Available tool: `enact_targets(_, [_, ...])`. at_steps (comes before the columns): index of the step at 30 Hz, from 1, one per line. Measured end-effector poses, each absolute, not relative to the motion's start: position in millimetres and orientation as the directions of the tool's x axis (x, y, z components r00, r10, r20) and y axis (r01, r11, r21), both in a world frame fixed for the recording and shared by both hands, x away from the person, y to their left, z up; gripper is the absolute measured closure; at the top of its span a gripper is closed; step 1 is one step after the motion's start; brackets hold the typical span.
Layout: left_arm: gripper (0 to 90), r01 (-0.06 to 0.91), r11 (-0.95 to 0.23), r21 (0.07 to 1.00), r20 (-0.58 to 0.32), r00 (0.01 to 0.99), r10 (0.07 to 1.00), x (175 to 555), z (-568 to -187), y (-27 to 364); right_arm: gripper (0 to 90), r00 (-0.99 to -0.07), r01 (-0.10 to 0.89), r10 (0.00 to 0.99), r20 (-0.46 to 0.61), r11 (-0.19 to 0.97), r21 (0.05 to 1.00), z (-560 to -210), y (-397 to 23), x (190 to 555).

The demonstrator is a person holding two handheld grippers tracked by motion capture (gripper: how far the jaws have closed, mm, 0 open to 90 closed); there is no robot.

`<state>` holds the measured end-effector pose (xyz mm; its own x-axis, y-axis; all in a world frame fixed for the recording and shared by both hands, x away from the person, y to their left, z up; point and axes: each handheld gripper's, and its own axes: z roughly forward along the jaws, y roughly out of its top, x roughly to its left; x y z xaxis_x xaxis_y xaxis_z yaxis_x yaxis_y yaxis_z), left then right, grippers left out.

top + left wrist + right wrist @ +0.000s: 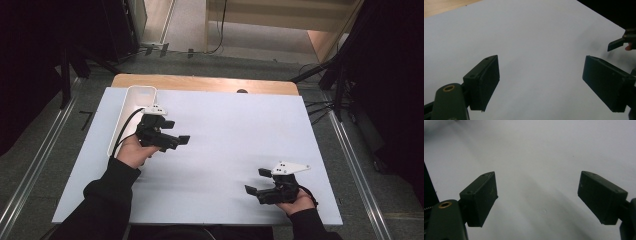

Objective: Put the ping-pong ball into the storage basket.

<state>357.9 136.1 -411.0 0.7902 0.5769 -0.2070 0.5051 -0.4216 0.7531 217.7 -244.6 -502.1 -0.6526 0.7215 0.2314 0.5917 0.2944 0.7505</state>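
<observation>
The left black two-jaw gripper point(181, 141) sits over the left half of the pale blue-white sheet point(225, 125) that covers the table, just right of a long white plastic tray point(131, 99), which lies along the sheet's left edge. Its jaws stand wide apart with nothing between them; in the left gripper view point(541, 82) only the bare sheet shows in the gap, and neither pad touches anything. No earlier picture is at hand, so I speak only of how they stand. The gripper points to the right across the table, held in the person's left hand point(134, 152), whose black sleeve point(102, 200) comes up from the bottom edge; a black cable point(125, 127) loops from the gripper's back across the tray's near end. The nearest thing to this gripper is the tray, beside it and apart from the jaws; what lies inside it I cannot tell. Well apart, near the sheet's front right corner, the right black two-jaw gripper point(256, 181) rests low in the person's right hand point(299, 202), pointing left, a grey three-cornered plate point(290, 168) on top. Its jaws too are spread wide and hold nothing; in the right gripper view point(537, 195) plain sheet lies between the pads. A jaw of that gripper shows at the far right of the left gripper view point(616, 45). Beyond the sheet's far edge a strip of light wooden tabletop point(200, 82) shows.
</observation>
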Motion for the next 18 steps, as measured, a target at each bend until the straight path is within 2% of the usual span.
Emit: enact_targets(18, [14.5, 0.493, -0.430, 0.756, -0.201, 0.800, 0.565, 341, -425, 139, 14.6, -0.654, 0.594, 0.719, 0.235, 0.296, 0.748, -502, -244, 217])
